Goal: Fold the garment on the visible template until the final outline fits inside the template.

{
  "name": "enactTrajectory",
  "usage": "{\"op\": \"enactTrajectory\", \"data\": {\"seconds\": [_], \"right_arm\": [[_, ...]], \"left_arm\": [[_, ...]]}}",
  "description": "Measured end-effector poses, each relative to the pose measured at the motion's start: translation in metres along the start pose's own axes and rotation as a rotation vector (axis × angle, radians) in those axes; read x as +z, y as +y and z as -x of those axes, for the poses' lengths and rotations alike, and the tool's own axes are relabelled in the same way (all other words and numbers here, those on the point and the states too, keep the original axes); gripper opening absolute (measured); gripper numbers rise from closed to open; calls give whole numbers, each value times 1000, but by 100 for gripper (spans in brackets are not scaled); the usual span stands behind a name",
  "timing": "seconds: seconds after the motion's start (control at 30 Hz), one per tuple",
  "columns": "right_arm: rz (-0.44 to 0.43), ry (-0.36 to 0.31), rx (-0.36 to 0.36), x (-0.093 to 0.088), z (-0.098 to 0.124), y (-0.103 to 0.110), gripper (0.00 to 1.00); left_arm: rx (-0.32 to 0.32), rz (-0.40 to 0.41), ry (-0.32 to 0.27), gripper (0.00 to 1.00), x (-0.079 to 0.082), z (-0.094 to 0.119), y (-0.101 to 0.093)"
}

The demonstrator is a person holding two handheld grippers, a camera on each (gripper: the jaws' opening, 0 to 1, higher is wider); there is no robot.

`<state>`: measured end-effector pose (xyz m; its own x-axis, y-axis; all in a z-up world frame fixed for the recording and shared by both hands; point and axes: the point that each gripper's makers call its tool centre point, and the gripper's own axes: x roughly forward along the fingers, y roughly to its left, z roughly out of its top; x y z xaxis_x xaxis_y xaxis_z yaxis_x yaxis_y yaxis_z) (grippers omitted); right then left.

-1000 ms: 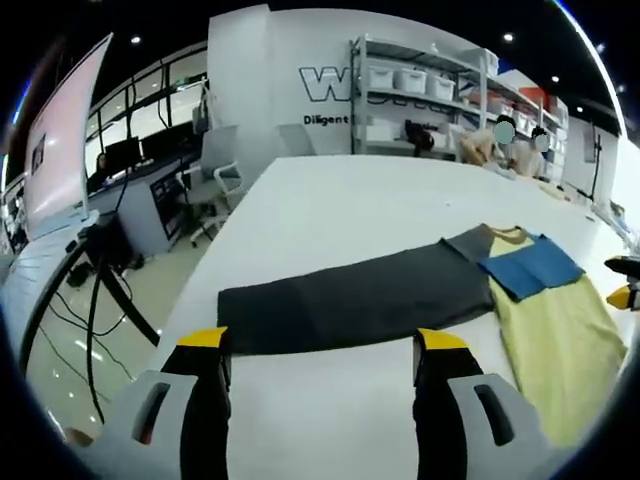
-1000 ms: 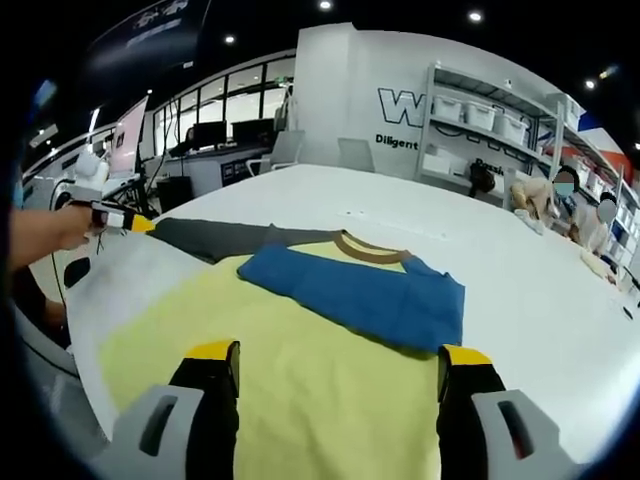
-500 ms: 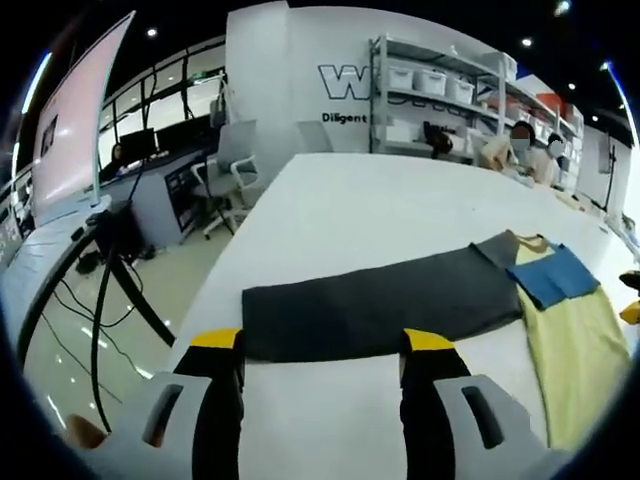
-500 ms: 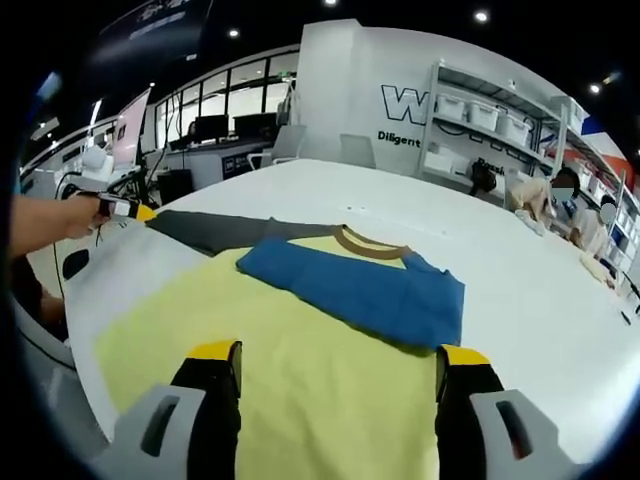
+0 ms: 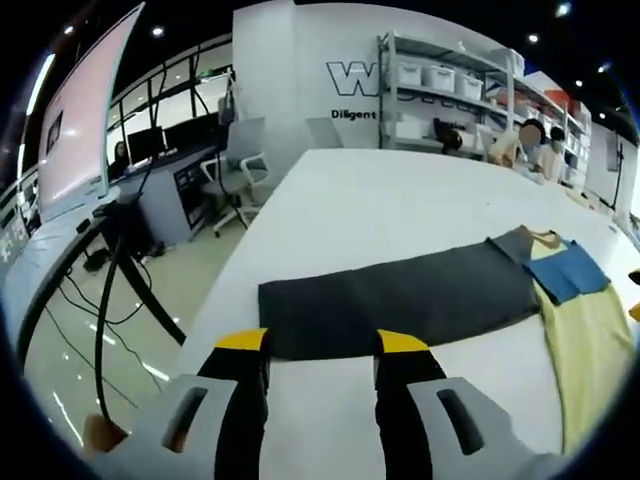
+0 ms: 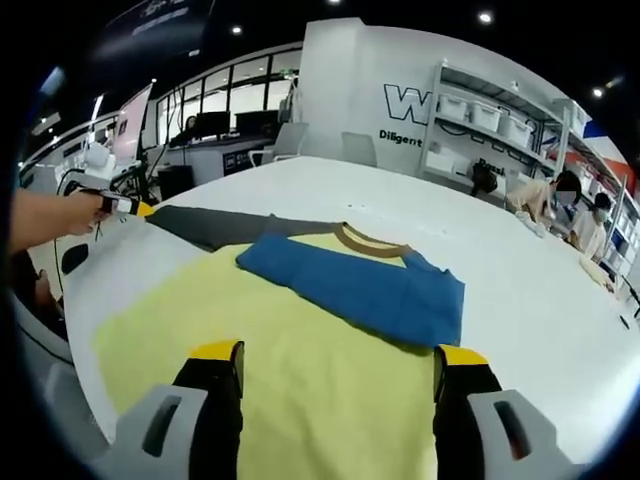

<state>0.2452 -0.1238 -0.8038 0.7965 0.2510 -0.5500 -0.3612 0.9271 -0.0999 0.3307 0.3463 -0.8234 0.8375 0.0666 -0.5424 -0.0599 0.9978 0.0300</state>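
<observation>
A garment lies flat on the white table (image 5: 380, 210): yellow body (image 6: 270, 340), brown collar, a blue sleeve (image 6: 360, 290) folded across the chest, a dark grey sleeve (image 5: 400, 300) stretched out sideways. My left gripper (image 5: 320, 342) is at the grey sleeve's cuff end, its yellow tips at the near edge of the cloth, jaws narrowed but still apart. In the right gripper view a hand holds that gripper (image 6: 125, 207) at the grey sleeve's (image 6: 215, 228) far end. My right gripper (image 6: 340, 352) hovers open over the yellow body. A pale sheet (image 6: 110, 270) shows under the garment.
The table's left edge runs close to the cuff, with floor, cables and a stand (image 5: 120, 270) below. An office chair (image 5: 240, 165) and desks stand beyond. Shelves with bins (image 5: 450, 90) and people are at the far end.
The left gripper's jaws have narrowed steadily and its view has moved in on the grey cuff. The right gripper has held almost still over the yellow body.
</observation>
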Motion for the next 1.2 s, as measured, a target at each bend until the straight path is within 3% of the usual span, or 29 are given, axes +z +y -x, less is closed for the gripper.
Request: {"op": "enactTrajectory", "data": {"seconds": [0.43, 0.8, 1.0, 1.2], "right_arm": [[11, 3, -3, 0, 0, 0, 76], [22, 3, -4, 0, -1, -1, 75], [31, 2, -3, 1, -1, 0, 75], [34, 3, -7, 0, -1, -1, 74]], "left_arm": [[48, 53, 11, 29, -4, -5, 19], [59, 82, 30, 21, -10, -1, 12], [73, 104, 41, 26, -13, 0, 13], [79, 119, 46, 23, -15, -2, 16]]}}
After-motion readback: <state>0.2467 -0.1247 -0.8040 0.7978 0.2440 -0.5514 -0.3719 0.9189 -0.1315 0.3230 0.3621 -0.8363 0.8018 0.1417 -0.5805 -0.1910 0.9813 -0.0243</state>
